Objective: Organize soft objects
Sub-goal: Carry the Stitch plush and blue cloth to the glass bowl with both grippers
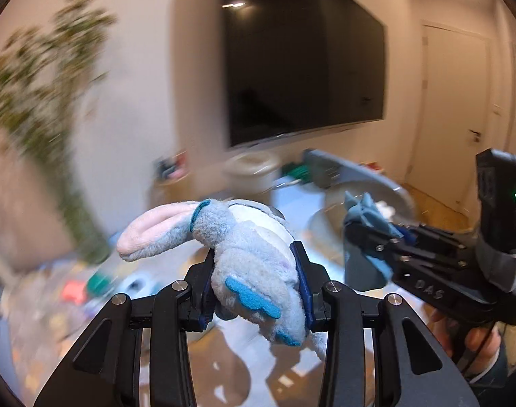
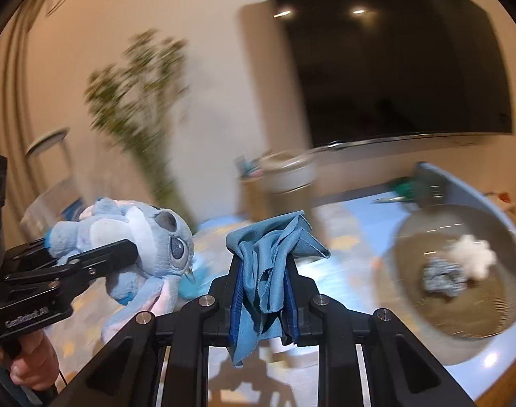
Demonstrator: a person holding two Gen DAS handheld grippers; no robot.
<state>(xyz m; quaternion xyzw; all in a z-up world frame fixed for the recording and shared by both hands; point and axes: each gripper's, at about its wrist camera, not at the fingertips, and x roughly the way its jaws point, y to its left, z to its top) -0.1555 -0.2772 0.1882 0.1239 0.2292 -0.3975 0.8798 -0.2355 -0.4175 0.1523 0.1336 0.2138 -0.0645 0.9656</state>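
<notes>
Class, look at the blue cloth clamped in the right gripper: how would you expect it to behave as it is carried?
The blue cloth is probably floppy: it bunches above the right gripper and a tail hangs limp below the jaws. It seems light, since a narrow pinch holds it. Loose folds may sway or snag, judging by its ragged edge.

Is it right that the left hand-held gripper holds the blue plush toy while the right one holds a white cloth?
Not quite: the cloth in the right hand-held gripper is blue, as the right wrist view shows. The left hand-held gripper does hold the blue plush toy.
</notes>
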